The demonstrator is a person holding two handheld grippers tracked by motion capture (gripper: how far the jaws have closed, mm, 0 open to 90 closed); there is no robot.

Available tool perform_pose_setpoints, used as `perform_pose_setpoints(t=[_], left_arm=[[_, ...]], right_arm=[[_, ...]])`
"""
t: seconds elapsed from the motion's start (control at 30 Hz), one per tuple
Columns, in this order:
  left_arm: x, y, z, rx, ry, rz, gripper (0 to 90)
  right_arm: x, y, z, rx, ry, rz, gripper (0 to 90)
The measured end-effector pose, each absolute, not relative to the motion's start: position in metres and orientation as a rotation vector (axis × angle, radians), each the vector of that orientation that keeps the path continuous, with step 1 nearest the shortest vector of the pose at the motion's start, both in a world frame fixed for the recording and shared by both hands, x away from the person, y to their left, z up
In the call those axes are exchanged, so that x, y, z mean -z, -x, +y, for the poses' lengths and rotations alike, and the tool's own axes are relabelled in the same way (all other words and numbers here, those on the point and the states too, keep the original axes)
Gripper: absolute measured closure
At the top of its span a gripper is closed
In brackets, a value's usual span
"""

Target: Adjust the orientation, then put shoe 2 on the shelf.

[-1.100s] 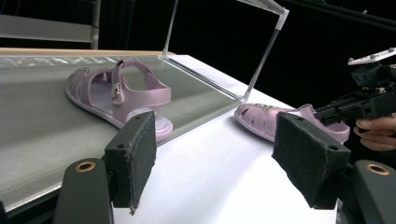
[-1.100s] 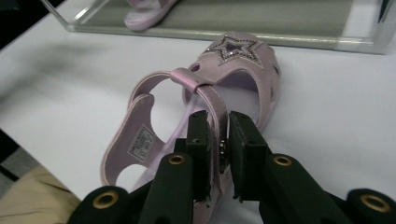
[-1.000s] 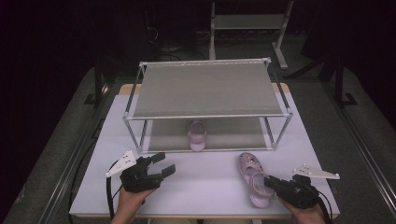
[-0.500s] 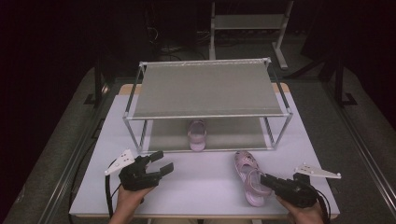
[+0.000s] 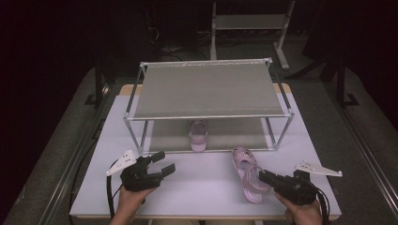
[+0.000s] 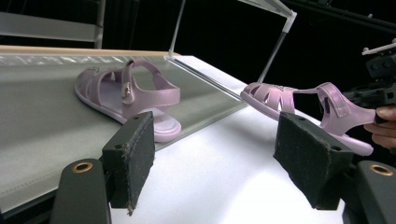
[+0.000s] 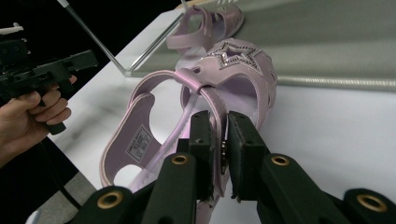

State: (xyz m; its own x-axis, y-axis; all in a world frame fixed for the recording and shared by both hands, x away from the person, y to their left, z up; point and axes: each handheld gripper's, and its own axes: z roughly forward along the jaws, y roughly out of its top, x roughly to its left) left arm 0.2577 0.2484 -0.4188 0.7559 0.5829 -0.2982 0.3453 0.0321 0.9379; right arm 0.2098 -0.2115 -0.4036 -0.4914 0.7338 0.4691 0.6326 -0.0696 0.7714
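Note:
A pink sandal [image 5: 248, 174] with a star on its toe lies on the white table [image 5: 202, 183] at the front right, in front of the rack. My right gripper [image 5: 265, 177] is shut on that sandal's [image 7: 219, 84] ankle strap, the strap pinched between the two pads [image 7: 204, 140]. A second pink sandal [image 5: 198, 134] sits on the lower shelf of the metal rack [image 5: 209, 89]; the left gripper view shows this second sandal [image 6: 126, 98] on the grey shelf. My left gripper [image 5: 159, 162] hovers open at the front left, nothing between its pads [image 6: 135, 158].
The rack's grey upper shelf [image 5: 206, 91] covers the back half of the table. Its front legs [image 5: 133, 136] stand just beyond my left gripper. A grey stand [image 5: 248, 23] rises behind the table in the dark. Bare white table lies between my two grippers.
My right gripper has slid left and forward with the sandal's strap in it, and the sandal has shifted slightly left. My left gripper has barely moved.

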Motion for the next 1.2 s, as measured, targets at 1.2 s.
perform_pose_setpoints(t=[1.2], left_arm=[[0.421,-0.26,0.253,-0.215,-1.573,0.787,28.6]], right_arm=[[0.397,-0.256,-0.182,-1.624,-1.559,2.021,80.3]])
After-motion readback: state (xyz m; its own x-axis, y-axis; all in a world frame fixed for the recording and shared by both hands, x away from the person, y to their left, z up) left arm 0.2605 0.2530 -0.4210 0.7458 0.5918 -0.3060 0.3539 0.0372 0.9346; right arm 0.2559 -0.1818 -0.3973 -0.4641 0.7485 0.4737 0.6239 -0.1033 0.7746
